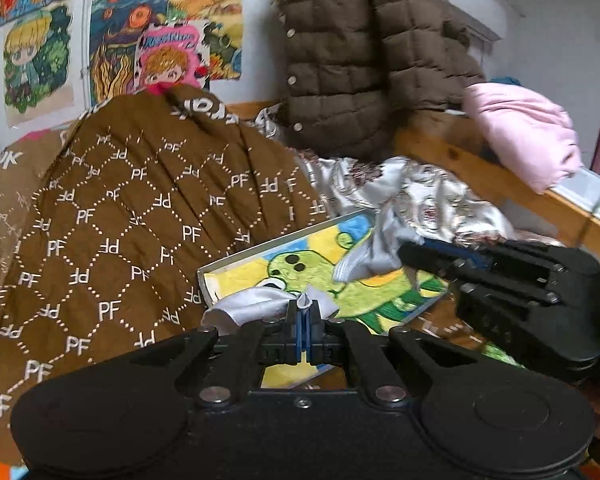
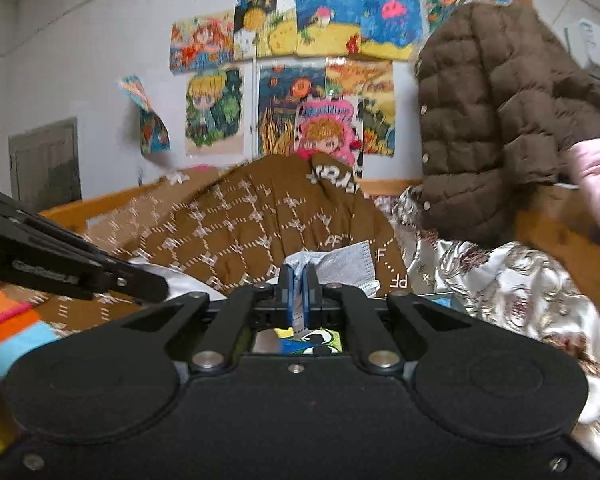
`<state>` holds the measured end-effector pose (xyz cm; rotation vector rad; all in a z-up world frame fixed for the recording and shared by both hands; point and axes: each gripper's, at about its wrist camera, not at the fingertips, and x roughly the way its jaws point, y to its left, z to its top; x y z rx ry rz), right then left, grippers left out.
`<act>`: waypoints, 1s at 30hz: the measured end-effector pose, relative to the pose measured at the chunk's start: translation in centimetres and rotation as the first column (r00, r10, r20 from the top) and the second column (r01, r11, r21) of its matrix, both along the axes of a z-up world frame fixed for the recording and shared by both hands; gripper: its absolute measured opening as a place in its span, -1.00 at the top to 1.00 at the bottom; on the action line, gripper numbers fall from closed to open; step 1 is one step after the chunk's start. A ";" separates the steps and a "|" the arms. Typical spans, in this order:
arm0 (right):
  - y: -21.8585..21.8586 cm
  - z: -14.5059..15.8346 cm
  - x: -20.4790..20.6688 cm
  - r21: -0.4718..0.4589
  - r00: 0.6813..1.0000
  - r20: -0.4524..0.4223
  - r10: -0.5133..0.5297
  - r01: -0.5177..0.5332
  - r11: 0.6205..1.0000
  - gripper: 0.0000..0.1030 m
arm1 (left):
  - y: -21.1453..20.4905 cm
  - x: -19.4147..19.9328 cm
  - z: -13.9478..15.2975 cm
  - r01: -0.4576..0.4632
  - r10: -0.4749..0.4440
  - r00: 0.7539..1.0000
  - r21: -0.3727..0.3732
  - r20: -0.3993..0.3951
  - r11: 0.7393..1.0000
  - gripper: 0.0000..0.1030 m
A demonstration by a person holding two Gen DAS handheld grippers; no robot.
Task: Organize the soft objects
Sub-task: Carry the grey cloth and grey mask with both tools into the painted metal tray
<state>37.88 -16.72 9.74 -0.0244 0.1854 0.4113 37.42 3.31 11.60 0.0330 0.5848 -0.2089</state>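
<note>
My left gripper (image 1: 303,312) has its jaws pressed together on a fold of pale grey cloth (image 1: 256,306); a tuft of it sticks up between the blue pads (image 1: 299,330). My right gripper (image 2: 299,280) is likewise clamped on a light, dotted edge of cloth (image 2: 340,266), which I take to be the same piece, though I cannot tell for sure. In the left wrist view the right gripper (image 1: 414,256) shows at the right, with grey cloth bunched at its tip, so the cloth is held up between my two hands above the bed.

Below the cloth lies a picture (image 1: 300,264) of a green cartoon creature on yellow and blue, tilted, its edge against a brown quilt (image 1: 140,216) printed with white "PF" letters and dotted diamonds. The quilt is heaped on the left of the bed. To its right is a crumpled silvery sheet (image 1: 432,196) with dark floral marks.

A brown puffer jacket (image 1: 364,56) hangs at the bed's far end, its hem reaching down to the silvery sheet. Just beside it a pink garment (image 1: 528,132) is draped over the wooden bed rail (image 1: 500,184). Colourful drawings (image 2: 300,80) cover the white wall behind. The right wrist view is somewhat blurred.
</note>
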 end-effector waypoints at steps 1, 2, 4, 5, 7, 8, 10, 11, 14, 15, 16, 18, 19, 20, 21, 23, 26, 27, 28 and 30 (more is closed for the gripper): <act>0.5 -0.7 1.7 -0.004 1.000 -0.020 0.001 -0.001 1.000 1.00 | 0.1 1.0 -0.7 -0.002 0.002 1.000 -0.005 -0.006 1.000 0.99; 0.9 -1.4 3.2 -0.011 0.999 -0.038 -0.003 0.003 1.000 1.00 | 0.1 2.2 -1.3 -0.004 0.003 1.000 -0.010 -0.010 1.000 0.99; 1.4 -2.7 5.3 -0.015 0.997 -0.076 -0.007 0.006 1.000 1.00 | -0.1 4.3 -2.8 -0.005 0.005 1.000 -0.025 -0.021 1.000 0.99; 1.4 -3.3 6.4 -0.012 0.995 -0.096 -0.012 0.011 1.000 1.00 | -0.2 5.3 -3.6 -0.006 0.005 1.000 -0.030 -0.028 1.000 0.99; 1.5 -4.6 7.8 -0.006 0.992 -0.125 -0.024 0.023 1.000 1.00 | -0.4 7.1 -5.1 -0.013 0.012 0.999 -0.044 -0.041 0.999 0.99; 1.6 -5.0 8.7 -0.001 0.990 -0.139 -0.032 0.032 0.999 1.00 | -0.4 7.9 -5.8 -0.018 0.015 0.999 -0.059 -0.047 0.998 0.99; 1.7 -6.3 10.4 0.003 0.985 -0.166 -0.048 0.049 0.999 1.00 | -0.4 9.1 -7.2 -0.034 0.028 0.998 -0.083 -0.065 0.996 0.99; 1.6 -6.8 11.3 0.003 0.982 -0.180 -0.056 0.058 0.998 1.00 | -0.4 9.8 -7.9 -0.040 0.033 0.997 -0.094 -0.074 0.995 0.99; 0.3 -8.7 11.7 0.003 0.973 -0.219 -0.069 0.072 0.997 1.00 | -0.3 11.5 -9.4 -0.057 0.046 0.994 -0.116 -0.097 0.992 0.99; -0.6 -9.7 11.3 -0.001 0.970 -0.233 -0.073 0.075 0.997 1.00 | -0.3 11.9 -10.0 -0.062 0.049 0.993 -0.120 -0.106 0.991 0.99; -0.7 -10.2 11.8 -0.008 0.966 -0.247 -0.077 0.077 0.997 1.00 | -0.3 12.1 -10.4 -0.062 0.049 0.992 -0.119 -0.115 0.991 0.99; -0.8 -11.6 12.3 -0.015 0.957 -0.282 -0.074 0.073 0.997 0.99 | -0.4 12.5 -11.5 -0.056 0.041 0.989 -0.108 -0.139 0.993 0.99; -1.1 -12.3 13.0 -0.018 0.952 -0.297 -0.073 0.071 0.997 0.99 | -0.5 12.6 -12.0 -0.055 0.039 0.988 -0.105 -0.151 0.993 0.99; -1.1 -13.1 13.5 -0.024 0.949 -0.308 -0.072 0.068 0.997 0.99 | -0.5 12.7 -12.4 -0.054 0.037 0.986 -0.100 -0.161 0.994 0.99; -1.1 -13.5 13.6 -0.032 0.946 -0.315 -0.072 0.065 0.997 0.99 | -0.6 12.7 -12.8 -0.052 0.036 0.985 -0.093 -0.171 0.994 0.99; -1.1 -14.8 14.6 -0.046 0.941 -0.330 -0.074 0.062 0.997 0.98 | -0.6 12.7 -13.5 -0.048 0.033 0.981 -0.078 -0.191 0.996 0.98; -1.2 -15.9 14.9 -0.053 0.937 -0.340 -0.078 0.064 0.997 0.92 | -0.9 12.6 -14.1 -0.047 0.035 0.978 -0.056 -0.207 0.997 0.82; -1.3 -16.1 15.0 -0.056 0.935 -0.345 -0.081 0.066 0.996 0.90 | -0.9 12.5 -14.2 -0.049 0.036 0.977 -0.054 -0.210 0.997 0.69; -1.4 -16.4 15.1 -0.050 0.932 -0.354 -0.083 0.069 0.996 0.88 | -0.9 12.3 -14.1 -0.051 0.039 0.976 -0.053 -0.212 0.997 0.65; -1.6 -16.3 14.7 -0.047 0.930 -0.357 -0.084 0.073 0.996 0.80 | -1.0 11.9 -13.8 -0.053 0.043 0.977 -0.044 -0.208 0.998 0.56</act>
